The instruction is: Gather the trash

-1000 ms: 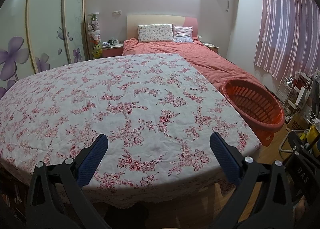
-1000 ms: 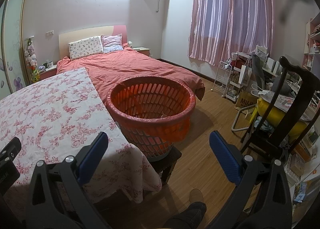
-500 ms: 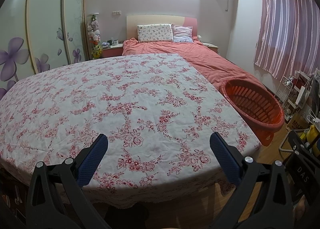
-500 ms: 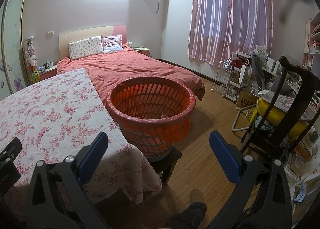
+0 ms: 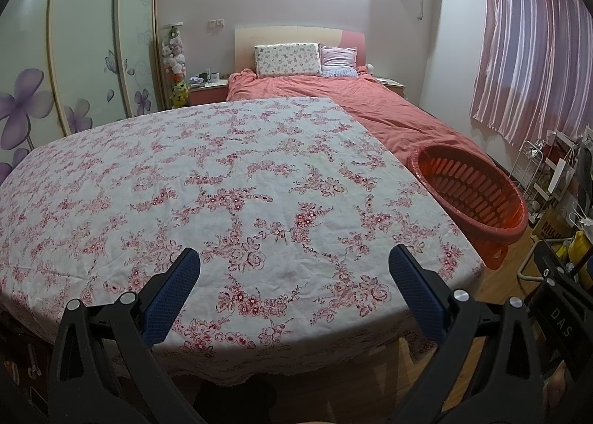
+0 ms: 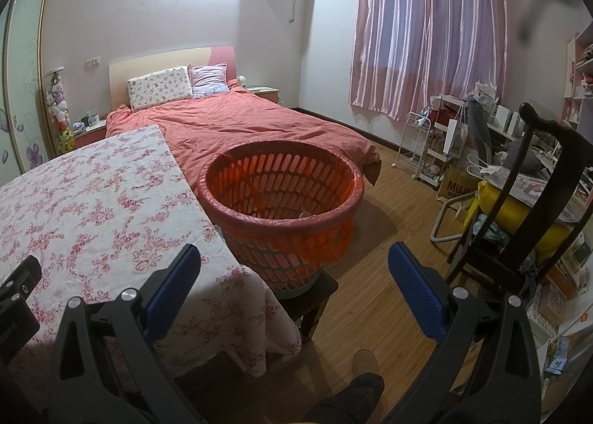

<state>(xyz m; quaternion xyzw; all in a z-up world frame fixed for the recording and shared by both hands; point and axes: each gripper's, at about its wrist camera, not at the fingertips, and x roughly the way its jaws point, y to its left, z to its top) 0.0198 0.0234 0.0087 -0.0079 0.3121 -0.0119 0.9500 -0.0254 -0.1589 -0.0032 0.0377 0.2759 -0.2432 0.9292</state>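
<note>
Both grippers, left gripper (image 5: 294,285) and right gripper (image 6: 294,285), hang spread and empty; the desk (image 5: 222,179) shows no trash; a careless swing risks toppling the basket (image 6: 281,198) off its stool (image 6: 315,294).

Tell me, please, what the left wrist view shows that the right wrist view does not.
Only the left wrist view shows the whole top of the floral tablecloth, nothing lying on it, and the flower-painted wardrobe doors. Only the right wrist view shows the dark stool under the orange basket, the dark wooden chair and a shoe. Both share the bed, the pink curtains, the basket, and open, empty jaws.
</note>
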